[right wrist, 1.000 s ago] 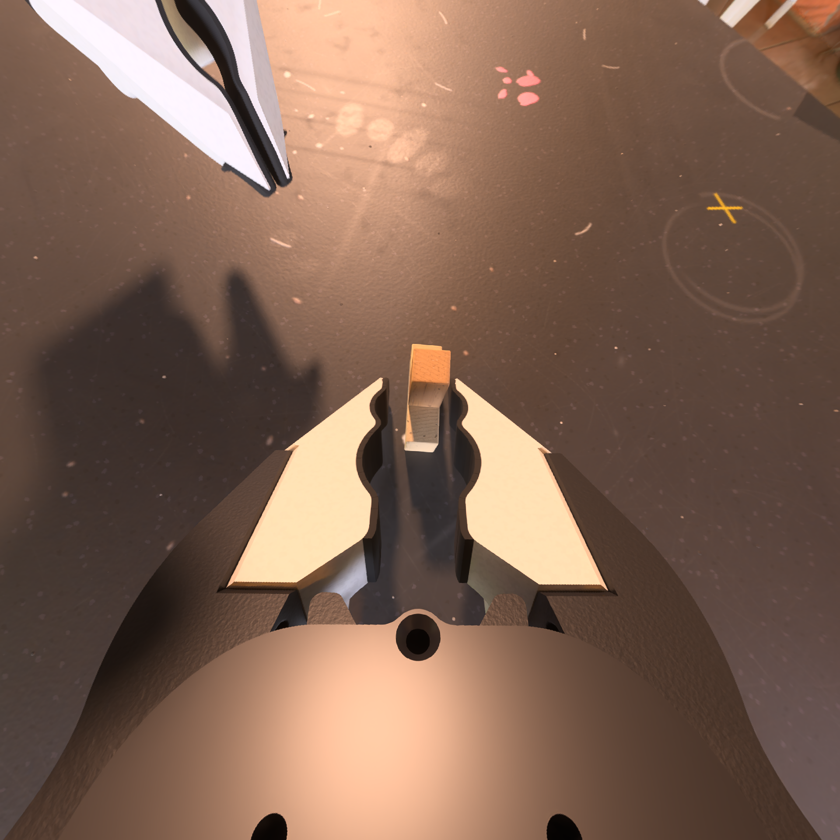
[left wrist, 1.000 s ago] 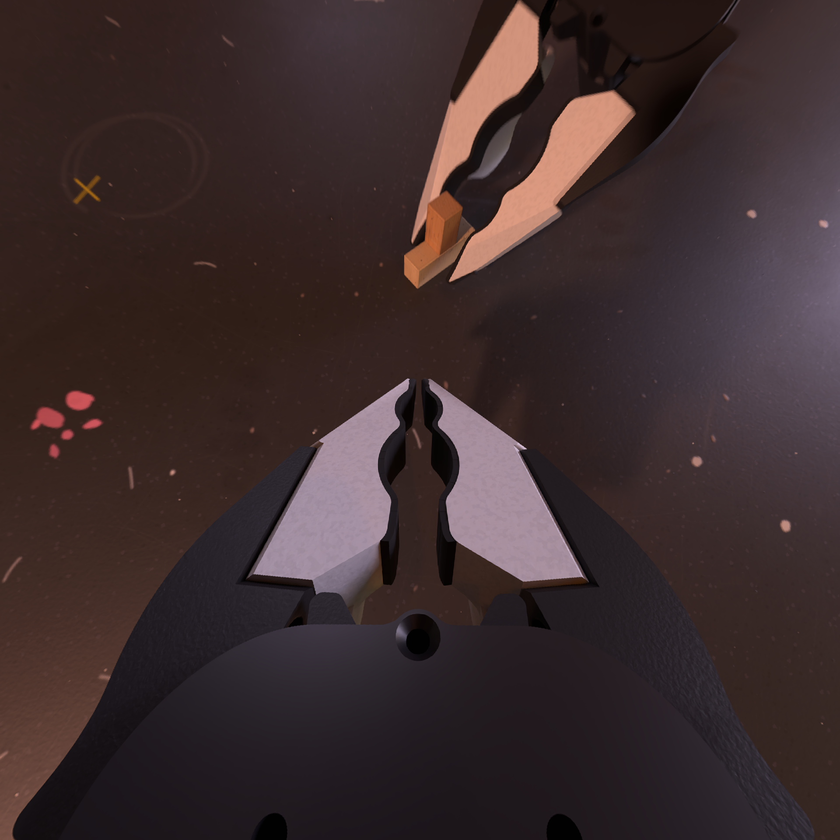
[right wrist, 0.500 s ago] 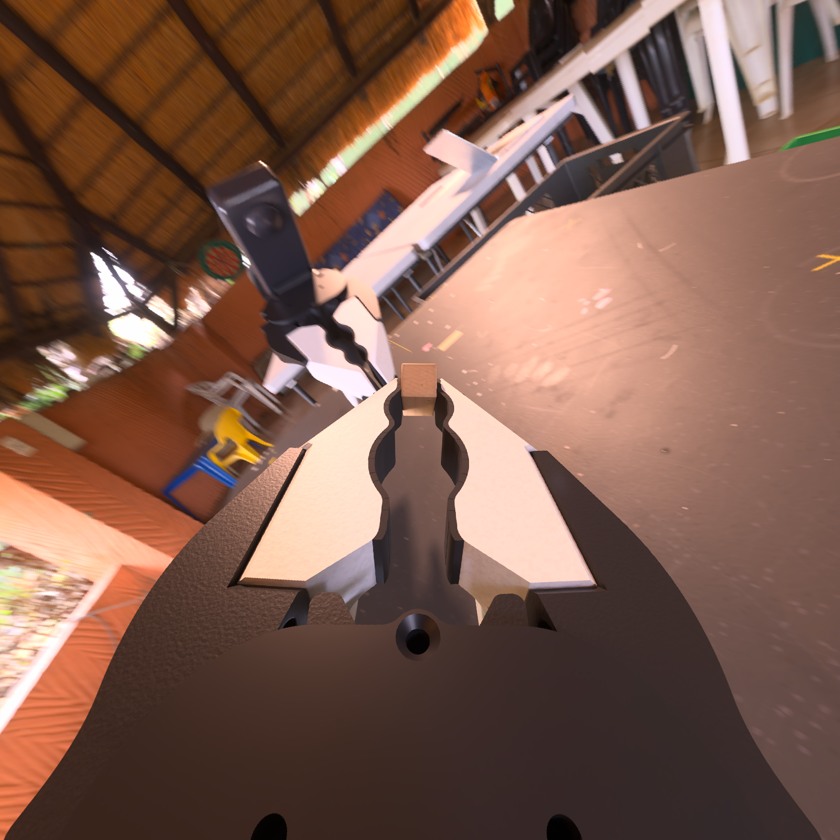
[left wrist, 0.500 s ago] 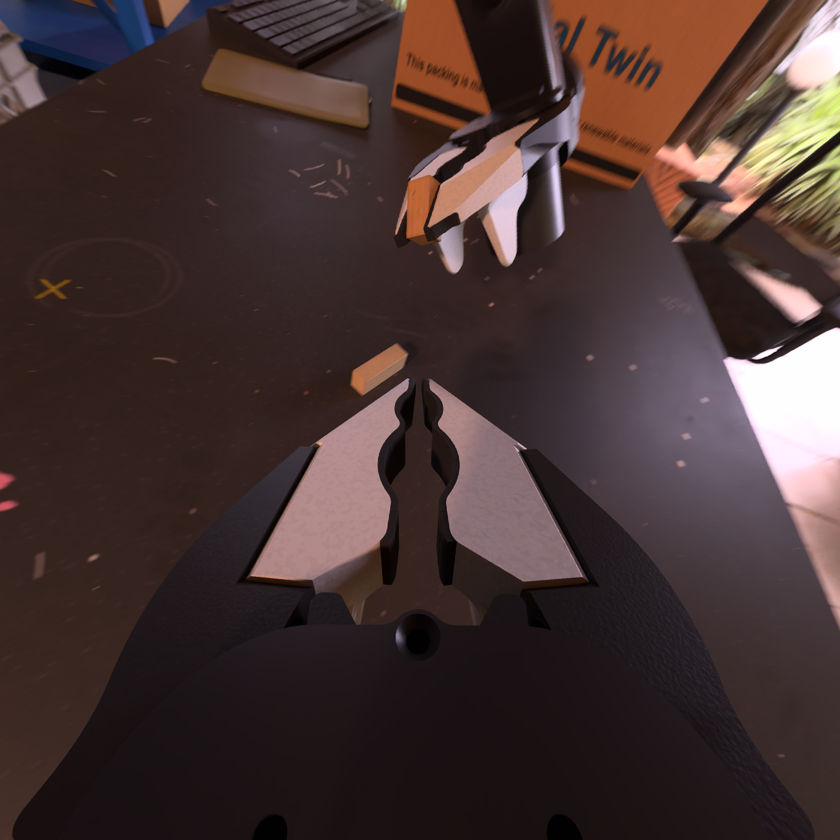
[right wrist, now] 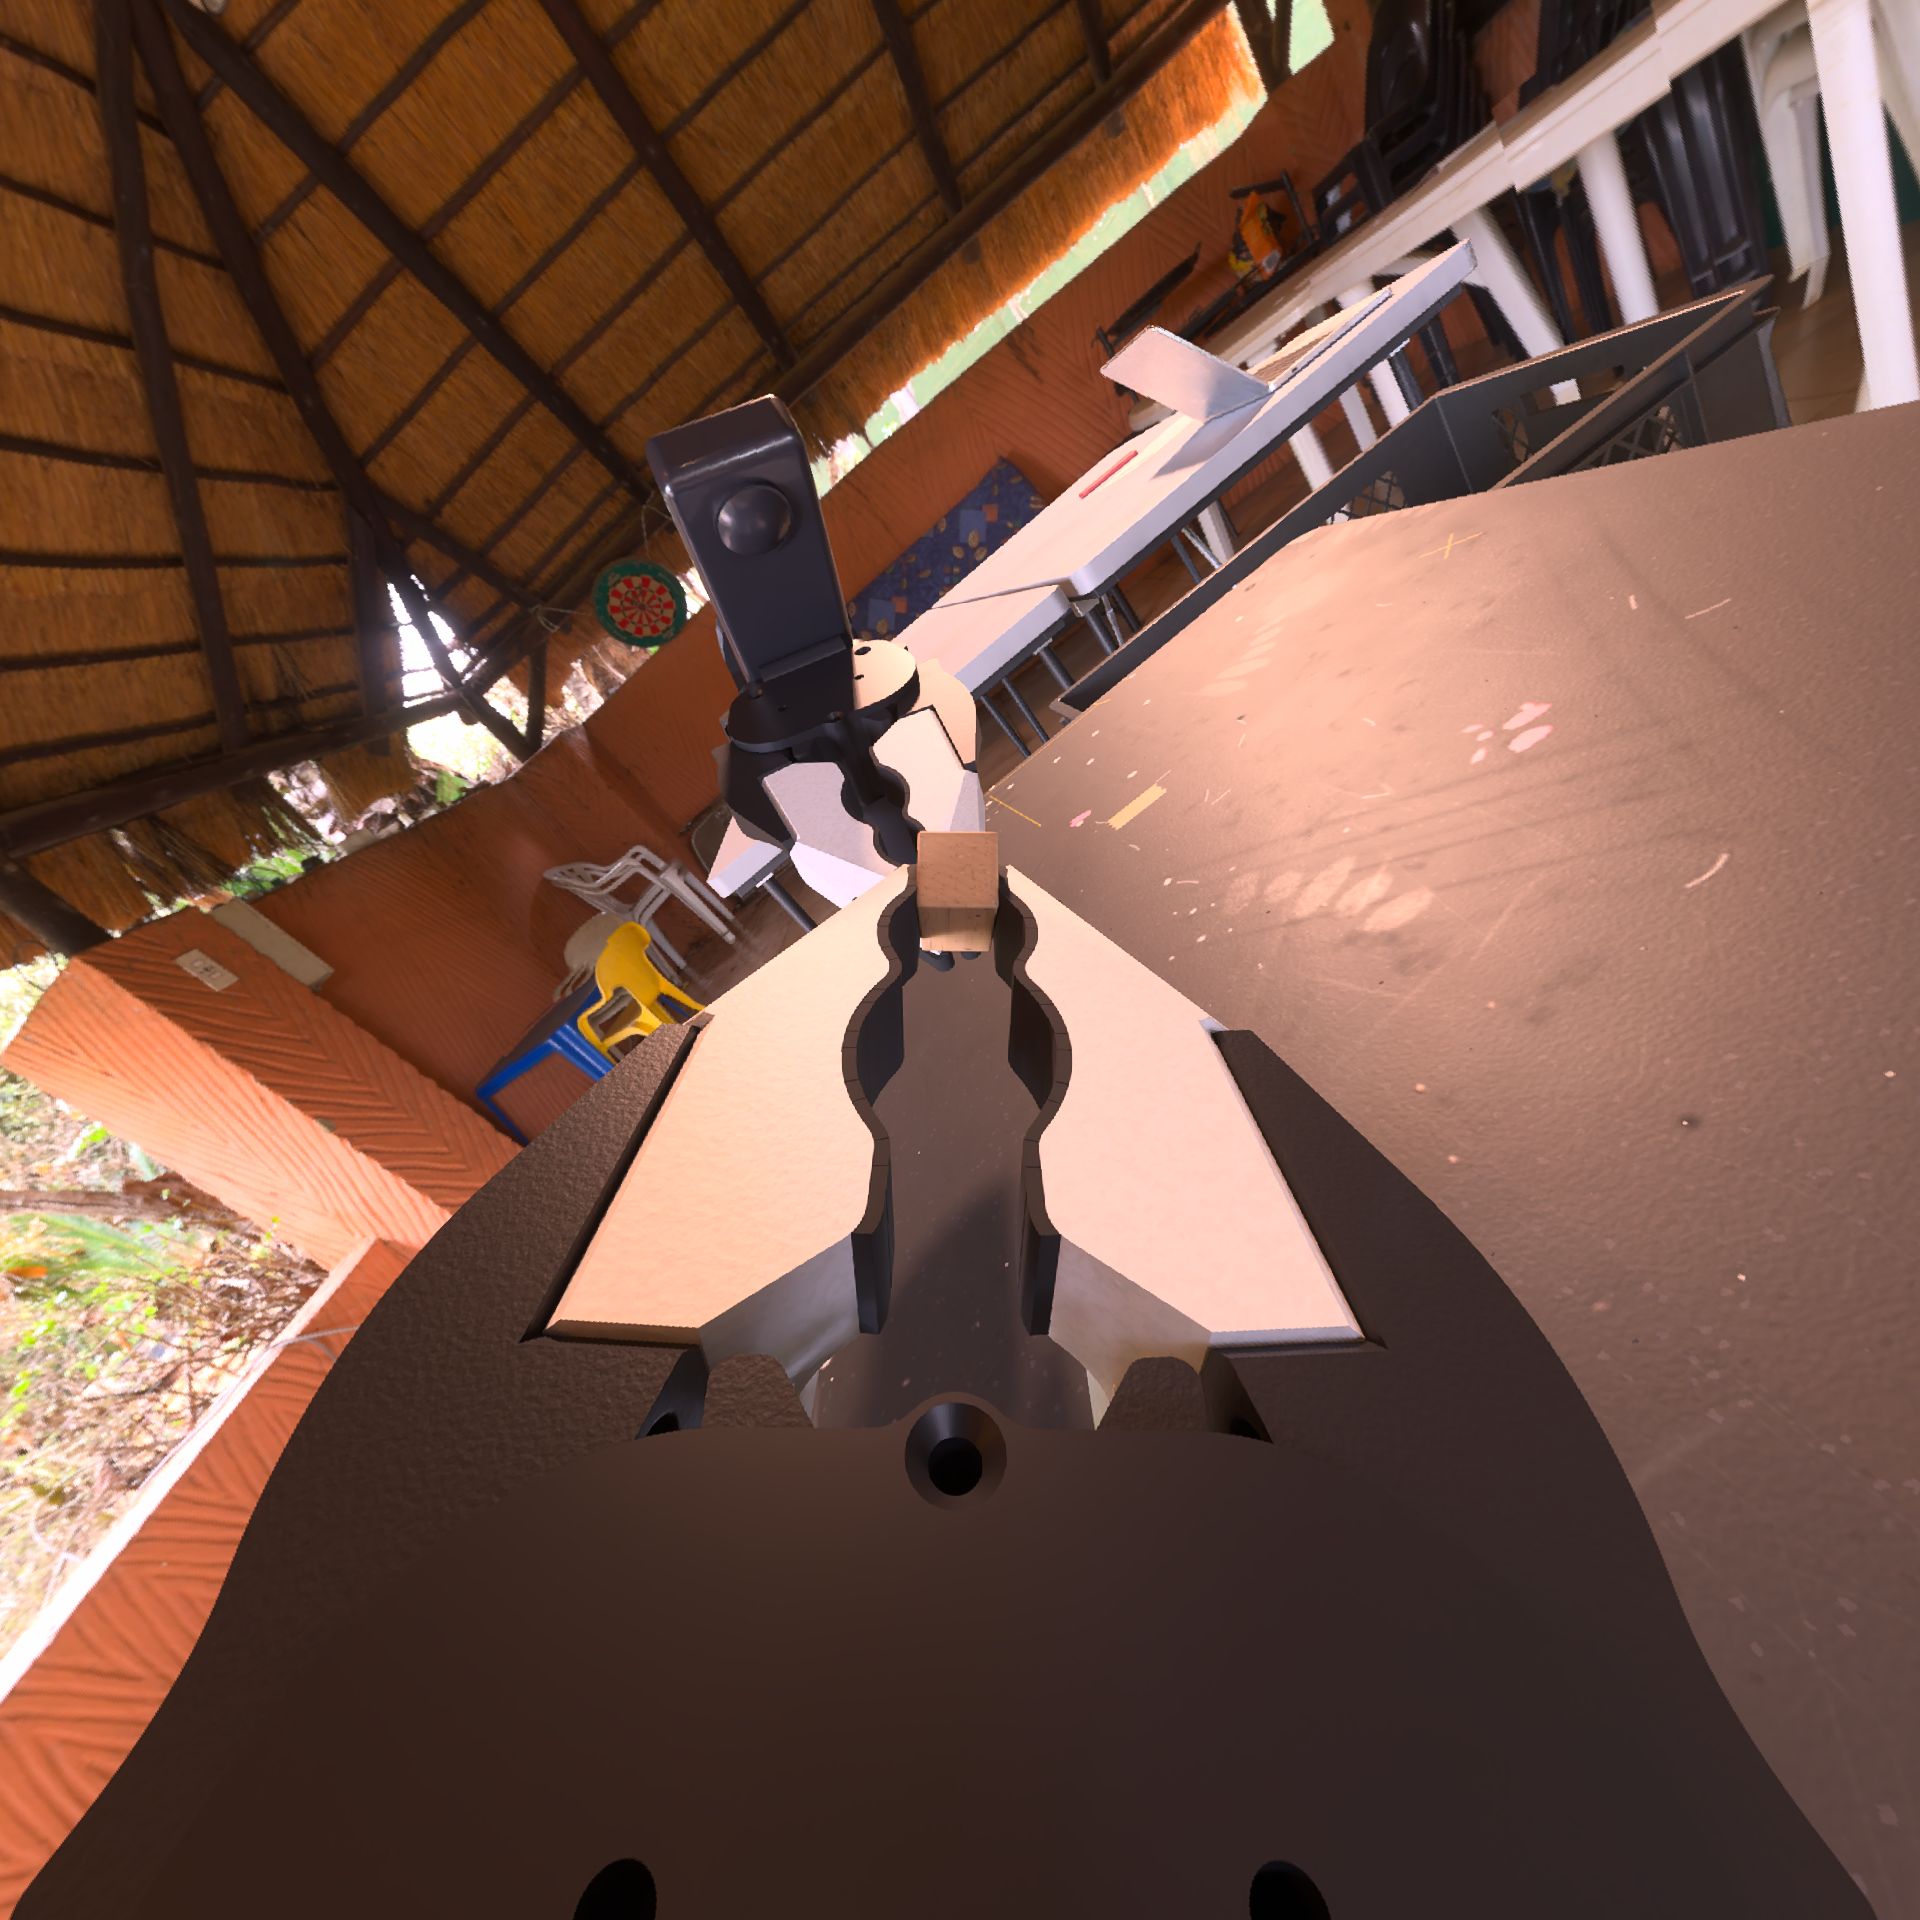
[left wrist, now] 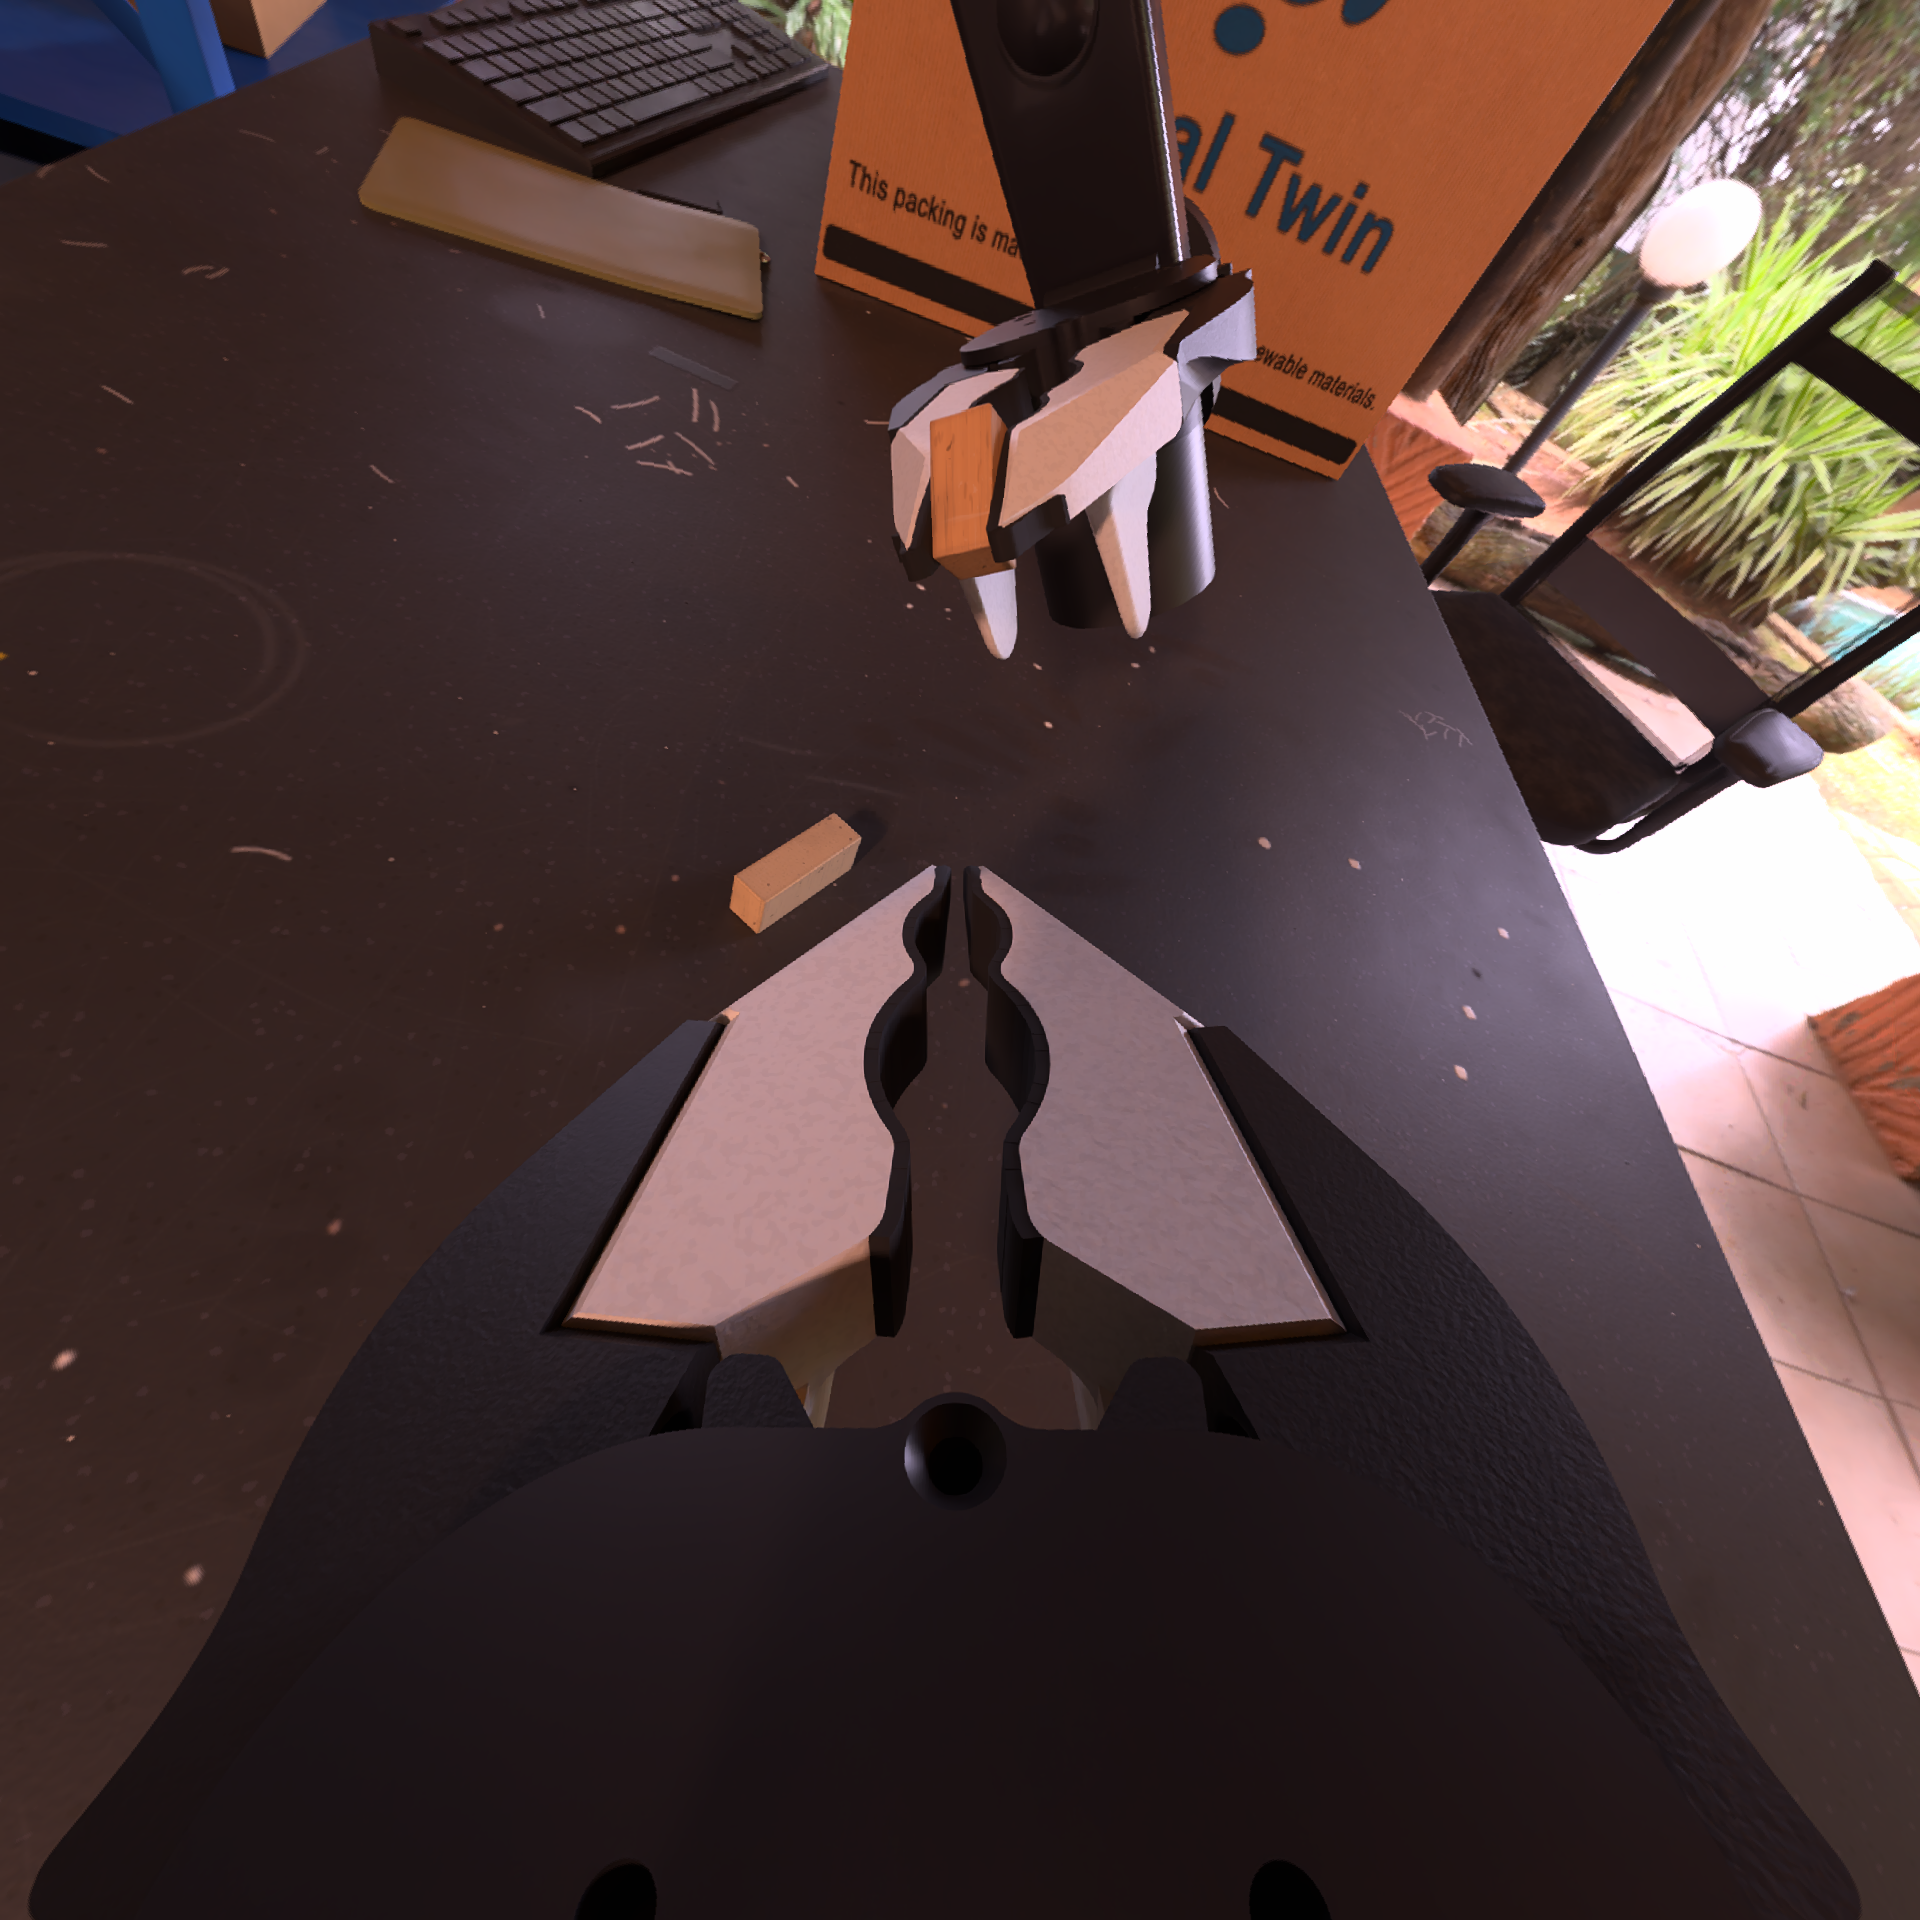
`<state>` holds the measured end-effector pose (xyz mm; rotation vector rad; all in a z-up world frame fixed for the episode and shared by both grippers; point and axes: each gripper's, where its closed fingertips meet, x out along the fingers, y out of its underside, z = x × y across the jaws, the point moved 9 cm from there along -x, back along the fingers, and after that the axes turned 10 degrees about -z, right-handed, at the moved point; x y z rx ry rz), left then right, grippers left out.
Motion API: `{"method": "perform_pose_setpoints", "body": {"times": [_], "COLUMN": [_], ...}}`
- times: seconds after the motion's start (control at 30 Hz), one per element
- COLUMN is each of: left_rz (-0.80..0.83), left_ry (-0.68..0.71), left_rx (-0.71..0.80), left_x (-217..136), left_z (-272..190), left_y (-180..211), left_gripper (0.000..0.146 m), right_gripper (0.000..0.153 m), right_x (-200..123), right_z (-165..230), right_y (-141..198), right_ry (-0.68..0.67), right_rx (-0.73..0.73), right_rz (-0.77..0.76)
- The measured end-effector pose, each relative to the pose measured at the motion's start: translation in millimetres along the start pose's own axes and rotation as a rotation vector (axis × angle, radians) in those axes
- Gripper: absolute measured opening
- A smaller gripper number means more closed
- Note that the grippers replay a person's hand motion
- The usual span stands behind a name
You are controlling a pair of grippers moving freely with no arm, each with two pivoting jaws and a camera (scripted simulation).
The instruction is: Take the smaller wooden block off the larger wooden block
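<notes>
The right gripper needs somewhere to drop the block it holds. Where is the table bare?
The right gripper holds the smaller block above the table. Bare: the wide stretch between the larger block and the wrist rest, and right of the left gripper. Crowded: the far edge, with keyboard and orange box.

Brightness, left wrist view: dim over the dark worktop (left wrist: pixel 312 1039); overexposed daylight along the right edge of the frame.
Brightness, right wrist view: warm and bright; worktop (right wrist: pixel 1558 935) glows orange-brown at the right.
Light source: daylight from the open side, at the right of the left view and the lower left of the right view.
Shadows: soft dark patch on the worktop at centre of the left view.
Glare: pale sheen at the right view's upper right.
Distortion: wide-angle stretching at the edges.
Sharpness: crisp throughout.
</notes>
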<state>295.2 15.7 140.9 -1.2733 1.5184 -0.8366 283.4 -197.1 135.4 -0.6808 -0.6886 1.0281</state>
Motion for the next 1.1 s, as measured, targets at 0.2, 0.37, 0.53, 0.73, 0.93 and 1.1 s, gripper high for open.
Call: {"method": "perform_pose_setpoints", "body": {"times": [0.2,0.37,0.53,0.73,0.93,1.1], "left_rz": [-0.046,-0.034,-0.008,0.045,0.085,0.049], "left_ry": [0.05,0.035,-0.016,-0.089,-0.238,-0.304], "left_rx": [-0.107,-0.123,-0.149,-0.112,-0.003,-0.017], "left_x": [3,7,9,12,20,32], "left_z": [1,0,2,3,-2,-8], "left_y": [-1,-2,-1,3,3,1], "left_gripper": [0.002,0.002,0.002,0.002,0.002,0.002], "right_gripper": [0.013,0.013,0.013,0.013,0.013,0.013], "right_x": [-2,-4,-4,-3,-3,-6], "right_z": [-1,-10,-17,-16,-11,-6], "right_y": [-1,7,10,11,13,15], "right_ry": [-0.03,-0.029,-0.024,0.101,0.271,0.361], "right_rx": [0.043,0.174,0.232,0.077,-0.057,-0.046], "right_rz": [-0.064,-0.128,-0.148,-0.076,-0.085,-0.207]}}
